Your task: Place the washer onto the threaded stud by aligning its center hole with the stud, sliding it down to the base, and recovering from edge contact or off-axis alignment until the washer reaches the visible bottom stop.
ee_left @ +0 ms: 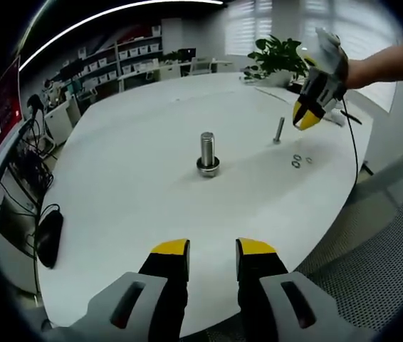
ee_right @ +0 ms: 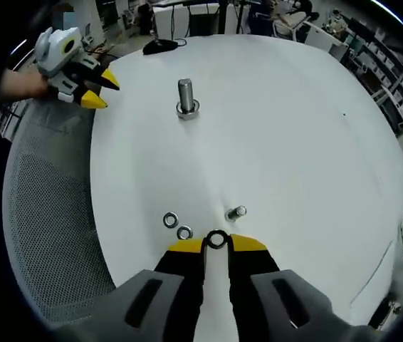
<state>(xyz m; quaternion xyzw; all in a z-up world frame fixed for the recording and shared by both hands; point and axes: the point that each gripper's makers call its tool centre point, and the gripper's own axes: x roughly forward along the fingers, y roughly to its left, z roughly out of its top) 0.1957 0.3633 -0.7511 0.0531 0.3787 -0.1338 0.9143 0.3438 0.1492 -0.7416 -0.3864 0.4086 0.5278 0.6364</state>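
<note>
A thick threaded stud (ee_left: 208, 151) (ee_right: 186, 96) stands upright on the white table (ee_left: 130, 185) with a ring around its base. My right gripper (ee_right: 217, 244) is shut on a small steel washer (ee_right: 217, 239), pinched between its yellow tips. It hovers over the table's edge, well short of the stud. In the left gripper view the right gripper (ee_left: 305, 118) hangs in the air beyond a smaller upright bolt (ee_left: 278, 130) (ee_right: 236, 212). My left gripper (ee_left: 213, 249) (ee_right: 102, 91) is open and holds nothing, near the table's edge on the stud's other side.
Two loose washers (ee_left: 296, 162) (ee_right: 177, 226) lie beside the smaller bolt. A black mouse (ee_left: 48, 239) (ee_right: 160, 45) rests near the table's rim. A grey mesh chair (ee_left: 383, 249) (ee_right: 45, 214) stands just off the edge. A potted plant (ee_left: 280, 57) sits at the table's end.
</note>
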